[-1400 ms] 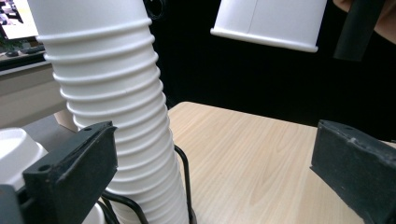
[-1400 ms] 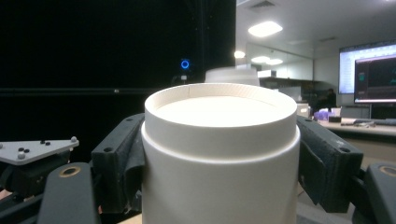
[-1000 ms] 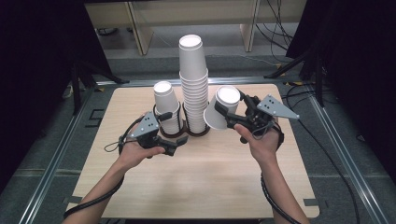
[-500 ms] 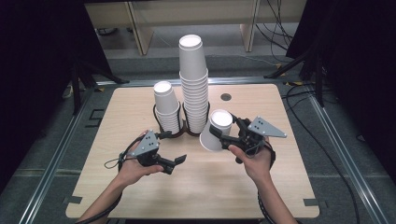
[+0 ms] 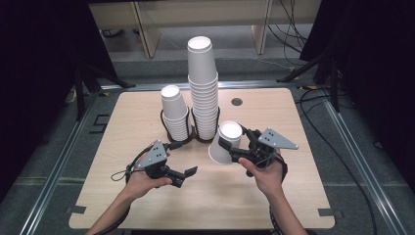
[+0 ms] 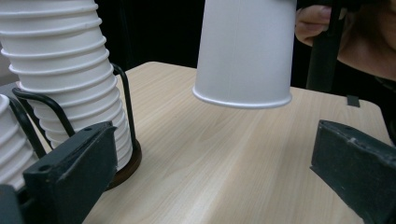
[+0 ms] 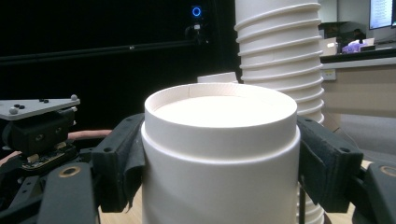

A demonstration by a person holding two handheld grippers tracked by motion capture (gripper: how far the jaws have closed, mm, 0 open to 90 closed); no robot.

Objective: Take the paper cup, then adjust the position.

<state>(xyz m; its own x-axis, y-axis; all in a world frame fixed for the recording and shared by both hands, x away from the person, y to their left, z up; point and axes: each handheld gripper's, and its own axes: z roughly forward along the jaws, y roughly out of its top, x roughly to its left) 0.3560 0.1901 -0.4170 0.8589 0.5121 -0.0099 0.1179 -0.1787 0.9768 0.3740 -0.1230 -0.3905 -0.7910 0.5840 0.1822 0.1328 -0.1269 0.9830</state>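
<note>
A tall stack of white paper cups (image 5: 202,83) and a shorter stack (image 5: 174,113) stand upside down in a black wire holder (image 5: 191,137) at the table's middle. My right gripper (image 5: 229,147) is shut on a single white cup (image 5: 225,143), held bottom-up and tilted above the table, just right of the stacks. In the right gripper view the cup (image 7: 219,154) sits between both pads (image 7: 122,163). My left gripper (image 5: 184,176) is open and holds nothing, in front of the short stack. In the left gripper view the held cup (image 6: 243,51) hangs ahead of the left gripper (image 6: 212,179).
The wooden table (image 5: 293,196) has a small dark hole (image 5: 237,102) at its back right. A metal frame (image 5: 68,161) borders the table. Cables (image 5: 313,98) run on the floor to the right. The tall stack (image 6: 65,70) rises close on the left in the left gripper view.
Both grippers have drawn back toward the person. The right one carried the single cup down and away from the stacks. The left one has left the short stack, open.
</note>
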